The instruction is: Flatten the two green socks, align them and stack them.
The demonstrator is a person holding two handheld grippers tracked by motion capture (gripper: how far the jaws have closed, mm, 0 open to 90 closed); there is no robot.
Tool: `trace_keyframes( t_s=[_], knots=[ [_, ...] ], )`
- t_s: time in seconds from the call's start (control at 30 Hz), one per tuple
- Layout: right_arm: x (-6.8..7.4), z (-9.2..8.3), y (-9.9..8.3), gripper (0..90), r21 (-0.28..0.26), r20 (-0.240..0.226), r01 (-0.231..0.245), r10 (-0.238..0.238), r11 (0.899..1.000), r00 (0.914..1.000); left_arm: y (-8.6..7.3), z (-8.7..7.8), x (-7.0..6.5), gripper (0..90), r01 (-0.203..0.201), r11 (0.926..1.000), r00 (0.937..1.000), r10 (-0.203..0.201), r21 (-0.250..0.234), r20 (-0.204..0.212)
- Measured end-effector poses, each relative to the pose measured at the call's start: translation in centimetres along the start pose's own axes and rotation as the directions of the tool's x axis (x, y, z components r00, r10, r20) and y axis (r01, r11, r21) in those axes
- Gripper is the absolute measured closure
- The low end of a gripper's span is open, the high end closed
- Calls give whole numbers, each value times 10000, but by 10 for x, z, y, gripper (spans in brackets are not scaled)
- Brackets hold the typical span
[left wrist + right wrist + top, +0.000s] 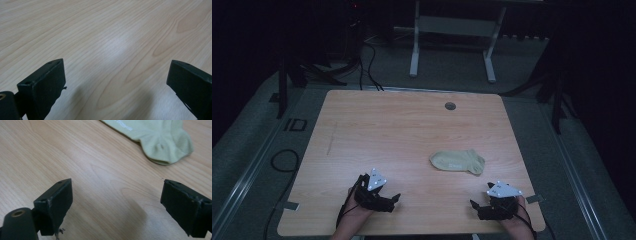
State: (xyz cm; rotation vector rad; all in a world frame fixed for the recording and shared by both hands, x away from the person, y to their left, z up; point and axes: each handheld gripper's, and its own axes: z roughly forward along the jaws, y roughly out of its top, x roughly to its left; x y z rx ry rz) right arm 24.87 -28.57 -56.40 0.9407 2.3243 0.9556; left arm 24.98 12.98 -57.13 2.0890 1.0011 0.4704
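- my left gripper [388, 199] sits at the lower left of the high view, jaws spread wide over bare wood, pinching nothing.
- my right gripper [479, 206] sits at the lower right, jaws spread just as wide and empty.
- the flat pale green ankle sock [457, 161] lies right of centre on the light wooden table [377, 130], near my right gripper and well apart from the left.
- the step in hand looks like a reach for the sock. i'd send the right gripper up and slightly left, keep the jaws spread, come in low over the rounded near end and pinch the cloth only, not the wood.
- the left could then take the opposite end if the sock needs holding flat.
- the right gripper view shows the sock [160, 137] at its upper right, with knit texture and faint lettering that the high view blurs.
- the high view gives both grippers' placing; the left gripper view [113, 75] gives wood grain alone.
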Motion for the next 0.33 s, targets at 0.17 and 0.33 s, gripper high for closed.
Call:
trace_keyframes(
  t_s=[0.17, 0.33],
  knots=[
    [-1, -3, -2, 106, -247, 74, -16, 18, 9997, 10000, -7, -5, 2, 19, 42, 10000, 9999, -42, 0, -130],
    [-1, -2, -4, 106, -289, -43, 91, -92, 9995, 9999, -10, -7, 4, 19, 174, 9998, 9998, -174, 0, -114]
  ],
)
